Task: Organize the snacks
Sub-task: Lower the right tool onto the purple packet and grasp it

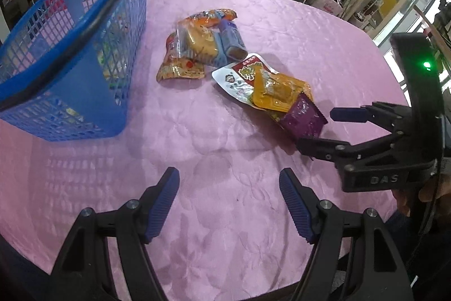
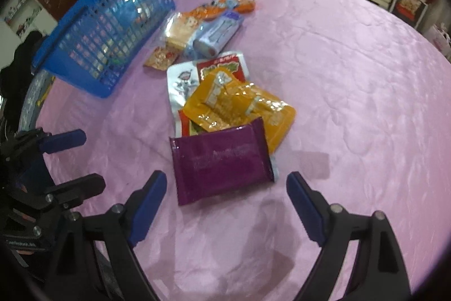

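Now we line up our right gripper (image 2: 227,186), jaws wide, on the purple packet (image 2: 222,162) nearest us; left gripper (image 1: 229,182) waits wide too. Next: straddle, pinch, carry to basket (image 1: 70,52).

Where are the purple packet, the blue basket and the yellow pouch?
purple packet (image 2: 222,162), right wrist view, middle of its front face.
blue basket (image 1: 84,52), left wrist view, its mesh side wall.
yellow pouch (image 2: 239,106), right wrist view, its crinkled top face.
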The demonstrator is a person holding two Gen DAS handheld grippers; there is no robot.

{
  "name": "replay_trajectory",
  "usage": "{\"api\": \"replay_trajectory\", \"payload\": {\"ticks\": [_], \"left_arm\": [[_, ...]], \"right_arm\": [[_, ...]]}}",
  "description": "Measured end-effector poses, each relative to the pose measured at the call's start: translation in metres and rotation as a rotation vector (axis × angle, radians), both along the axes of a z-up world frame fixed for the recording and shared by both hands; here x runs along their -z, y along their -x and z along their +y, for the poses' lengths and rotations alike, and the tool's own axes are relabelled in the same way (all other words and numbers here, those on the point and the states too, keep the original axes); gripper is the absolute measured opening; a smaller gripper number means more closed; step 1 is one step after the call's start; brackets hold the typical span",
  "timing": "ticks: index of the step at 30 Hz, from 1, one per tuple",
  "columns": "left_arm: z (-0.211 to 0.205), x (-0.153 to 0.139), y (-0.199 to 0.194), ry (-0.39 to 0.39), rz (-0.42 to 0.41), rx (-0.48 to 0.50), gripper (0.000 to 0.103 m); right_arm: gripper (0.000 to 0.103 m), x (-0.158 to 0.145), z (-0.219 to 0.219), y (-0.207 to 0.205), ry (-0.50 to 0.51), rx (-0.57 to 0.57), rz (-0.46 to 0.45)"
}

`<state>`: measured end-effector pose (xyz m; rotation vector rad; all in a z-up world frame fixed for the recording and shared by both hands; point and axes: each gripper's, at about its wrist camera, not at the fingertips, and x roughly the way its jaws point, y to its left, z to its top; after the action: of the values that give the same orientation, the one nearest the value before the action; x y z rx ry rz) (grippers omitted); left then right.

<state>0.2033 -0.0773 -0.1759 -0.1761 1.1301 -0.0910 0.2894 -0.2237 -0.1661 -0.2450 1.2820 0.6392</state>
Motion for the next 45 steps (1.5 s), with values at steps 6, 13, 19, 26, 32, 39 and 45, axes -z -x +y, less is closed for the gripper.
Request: {"api": "replay_trajectory", "payload": {"ticks": [6, 13, 19, 26, 32, 39, 45], "left_arm": [[0.006, 0.008, -0.006, 0.005, 0.015, -0.011, 0.071], [0.015, 0.014, -0.001, 0.032, 0.03, -0.035, 0.071], [0.019, 0.008, 0.018, 0.038, 0.025, -0.038, 0.071], [0.017, -0.007, 0.037, 0.046, 0.002, -0.027, 0.071], [0.015, -0.013, 0.049, 0.036, -0.008, -0.023, 0.071], [0.006, -0.015, 0.049, 0.021, -0.012, -0.009, 0.071], [-0.002, -0.01, 0.048, -0.009, -0.02, 0.027, 0.071]], "right_arm": [[0.09, 0.01, 0.014, -0.007, 0.014, -0.081, 0.01], [0.084, 0.004, 0.023, 0.014, 0.081, -0.119, -0.062], [0.075, -0.006, 0.018, 0.031, 0.075, -0.095, -0.06], [0.04, -0.014, 0.002, 0.044, 0.043, -0.017, -0.028], [0.04, -0.016, -0.015, 0.051, -0.005, 0.021, -0.005], [0.04, -0.037, 0.002, 0.064, 0.02, -0.1, -0.085], [0.065, -0.032, 0.019, 0.066, 0.101, -0.264, -0.135]]}}
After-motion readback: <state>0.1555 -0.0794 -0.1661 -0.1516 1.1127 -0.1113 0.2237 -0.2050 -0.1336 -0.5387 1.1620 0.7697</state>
